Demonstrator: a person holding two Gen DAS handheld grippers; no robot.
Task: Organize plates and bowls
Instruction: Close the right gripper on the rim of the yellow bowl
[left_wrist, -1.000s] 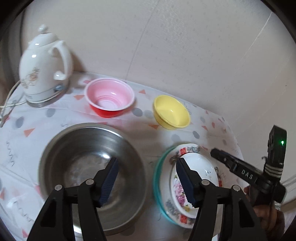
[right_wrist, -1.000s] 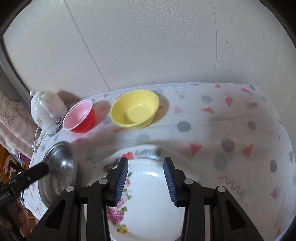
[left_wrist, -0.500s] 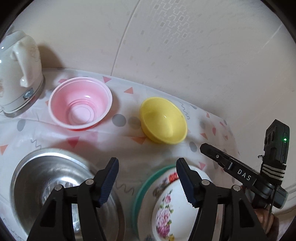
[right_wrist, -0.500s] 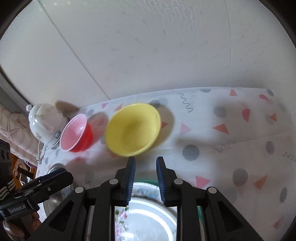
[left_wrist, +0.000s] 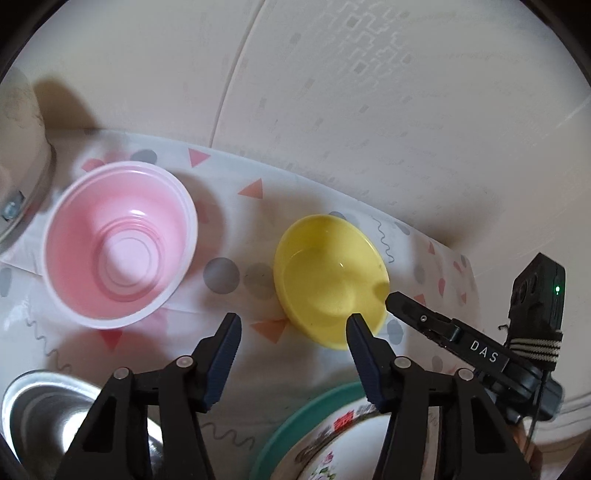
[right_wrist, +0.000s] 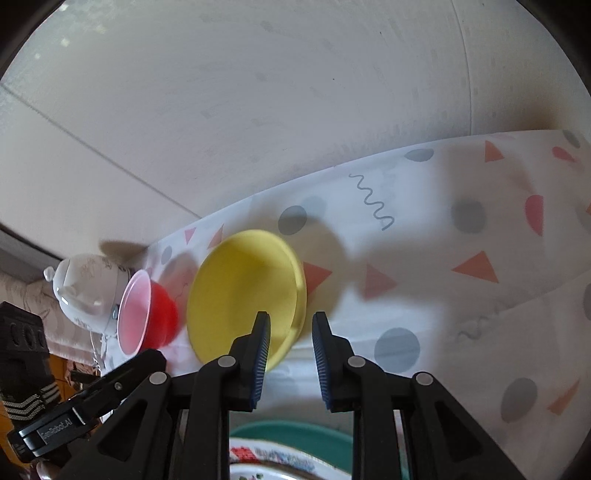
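A yellow bowl (left_wrist: 330, 280) (right_wrist: 247, 291) and a pink bowl with a red outside (left_wrist: 118, 243) (right_wrist: 144, 310) stand near the wall on the patterned tablecloth. My left gripper (left_wrist: 291, 325) hovers in front of the gap between them. Its jaws are closing with only cloth between them, and its right fingertip overlaps the yellow bowl's near rim. My right gripper (right_wrist: 291, 321) is at that bowl's right rim, which shows in the narrow gap between its jaws; neither pad presses on it. In the left wrist view one right finger (left_wrist: 406, 306) reaches over the rim.
A floral plate (left_wrist: 332, 454) lies on a teal plate (left_wrist: 280, 432) (right_wrist: 295, 432) just below the grippers. A steel bowl (left_wrist: 37, 417) is at the lower left. A white kettle (right_wrist: 85, 288) stands left of the pink bowl. The wall (left_wrist: 369, 92) runs right behind the bowls.
Both grippers moved forward from over the steel bowl and plate stack toward the two bowls at the wall. The right jaws narrowed; the left jaws have come slightly closer together.
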